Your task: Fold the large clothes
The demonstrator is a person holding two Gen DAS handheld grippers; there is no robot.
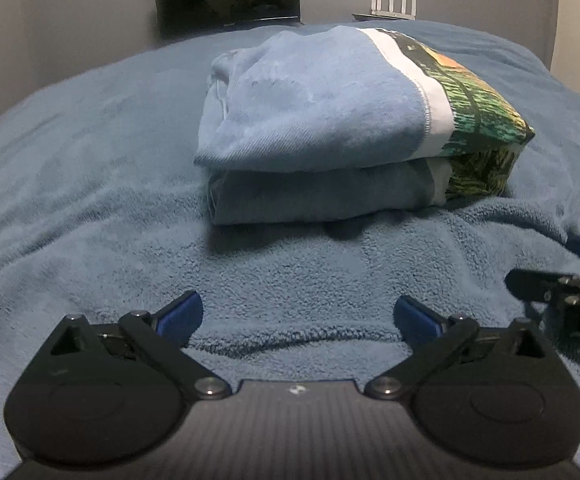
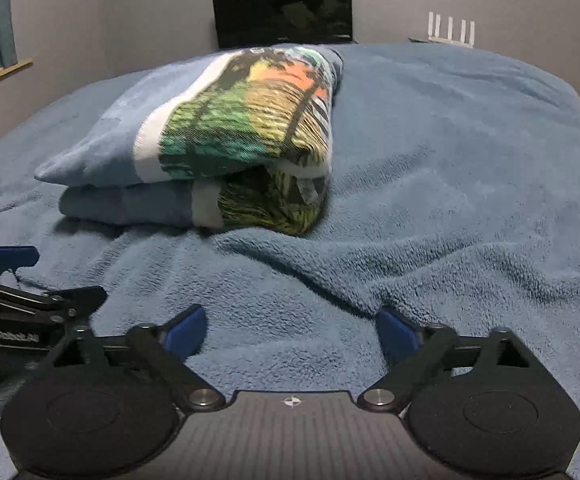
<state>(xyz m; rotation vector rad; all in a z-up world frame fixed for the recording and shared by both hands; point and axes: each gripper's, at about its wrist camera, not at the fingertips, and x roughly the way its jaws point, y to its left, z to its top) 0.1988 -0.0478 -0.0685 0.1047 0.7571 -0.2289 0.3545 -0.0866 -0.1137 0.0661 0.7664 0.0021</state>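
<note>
I have both tongs hovering low over the bed (image 1: 90,184), which is covered by a fuzzy blue blanket (image 2: 450,184). The left tongs (image 1: 298,316) stand wide apart with nothing between the blue pads (image 1: 182,314), and the right tongs (image 2: 290,332) are just as wide and hold nothing. The folded garment (image 1: 322,120), light blue with a white band and a green, yellow and orange print at one end, lies in a thick stack of two layers toward the middle of the bed, well clear of both tongs. From the left wrist view the printed end points to the right; from the right wrist view the same garment (image 2: 218,140) sits ahead and to the left, print end toward me. Beyond the far edge of the bed I see a dark screen (image 2: 282,6) against the wall and a white router (image 2: 452,32) with upright antennas near the far right corner.
</note>
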